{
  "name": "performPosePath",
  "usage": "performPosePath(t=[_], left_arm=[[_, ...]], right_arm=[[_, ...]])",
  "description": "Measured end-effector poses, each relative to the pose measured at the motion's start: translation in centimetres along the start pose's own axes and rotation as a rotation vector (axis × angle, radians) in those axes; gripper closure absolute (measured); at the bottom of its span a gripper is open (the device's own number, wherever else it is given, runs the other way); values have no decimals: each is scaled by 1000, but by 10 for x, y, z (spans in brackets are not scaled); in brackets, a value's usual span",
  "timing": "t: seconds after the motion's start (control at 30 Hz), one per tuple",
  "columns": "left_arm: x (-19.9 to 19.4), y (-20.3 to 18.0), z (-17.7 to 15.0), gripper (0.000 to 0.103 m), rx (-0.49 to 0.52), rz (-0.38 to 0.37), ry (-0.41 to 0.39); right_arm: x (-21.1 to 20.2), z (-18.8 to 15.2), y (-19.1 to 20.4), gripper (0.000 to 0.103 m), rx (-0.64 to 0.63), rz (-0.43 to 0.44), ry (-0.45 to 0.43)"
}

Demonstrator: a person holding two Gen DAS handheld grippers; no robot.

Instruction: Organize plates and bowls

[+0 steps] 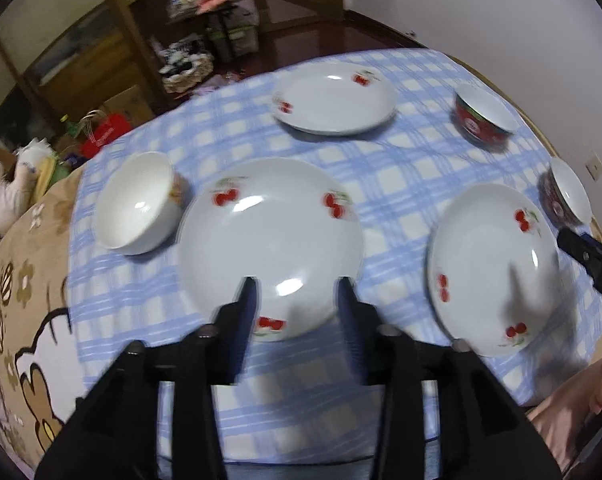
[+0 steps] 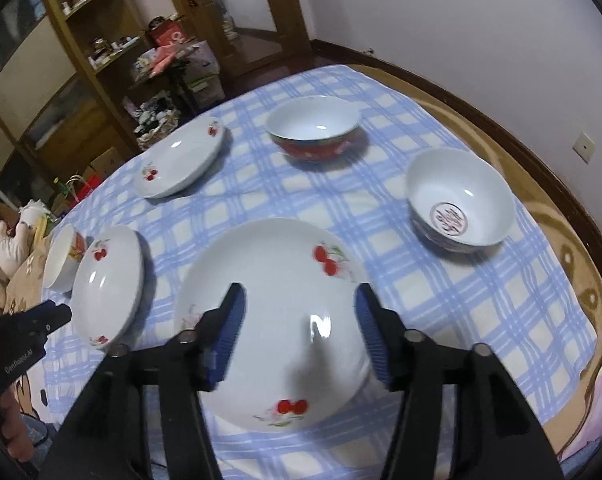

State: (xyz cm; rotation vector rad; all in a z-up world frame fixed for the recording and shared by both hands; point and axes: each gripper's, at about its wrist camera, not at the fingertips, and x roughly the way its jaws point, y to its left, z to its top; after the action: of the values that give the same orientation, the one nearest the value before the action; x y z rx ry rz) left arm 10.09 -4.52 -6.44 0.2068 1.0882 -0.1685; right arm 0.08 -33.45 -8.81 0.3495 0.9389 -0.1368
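Counted on checked cloth (image 2: 441,320): three cherry plates (image 2: 273,320) (image 2: 109,284) (image 2: 181,158), three bowls (image 2: 313,130) (image 2: 461,200) (image 2: 61,258); left tongs (image 1: 297,284) and right tongs (image 2: 299,292) both wide, gripping nothing.

We're seeing glossy glazed ceramic plates (image 2: 273,320) and bowls (image 2: 461,200), soft matt checked cloth (image 2: 441,300), varnished wood shelving (image 2: 97,80).

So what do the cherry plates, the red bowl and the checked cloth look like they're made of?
Cherry plates: glazed ceramic or porcelain by the look, glossy white with sharp light glints; melamine can't be ruled out.
Red bowl: likely the same glazed ware, shiny white inside, red printed outside.
Checked cloth: woven fabric, matte, lying soft and slightly rumpled.
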Motion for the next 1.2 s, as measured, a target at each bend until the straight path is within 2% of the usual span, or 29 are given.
performPosePath(t=[0.03, 0.13, 0.23, 0.27, 0.37, 0.5, 0.6, 0.7, 1.03, 1.2], left_arm=[[-4, 10, 1, 40, -19, 9, -11], [-8, 27, 3, 23, -35, 43, -36], [-9, 39, 6, 9, -38, 73, -46], [-9, 43, 8, 7, -41, 84, -50], [-7, 55, 12, 6, -58, 98, -61], [3, 72, 15, 6, -104, 42, -45], [12, 82, 17, 6, -122, 52, -36], [20, 95, 23, 6, -160, 19, -18], [41, 119, 38, 6, -213, 45, -12], [53, 124, 40, 6, -238, 37, 14]], right_arm=[[-1, 0, 4, 18, -10, 7, -7], [-6, 2, 20, 7, -45, 15, -38], [-9, 7, 37, 2, -79, 9, -68], [-10, 9, 43, 2, -90, 12, -79], [-9, 15, 60, 1, -127, 20, -96], [-1, 19, 79, 1, -162, 37, -92], [5, 22, 91, 1, -185, 53, -91], [11, 25, 104, 1, -216, 56, -93], [29, 51, 155, 1, -298, 132, -118], [46, 53, 179, 1, -346, 130, -119]])
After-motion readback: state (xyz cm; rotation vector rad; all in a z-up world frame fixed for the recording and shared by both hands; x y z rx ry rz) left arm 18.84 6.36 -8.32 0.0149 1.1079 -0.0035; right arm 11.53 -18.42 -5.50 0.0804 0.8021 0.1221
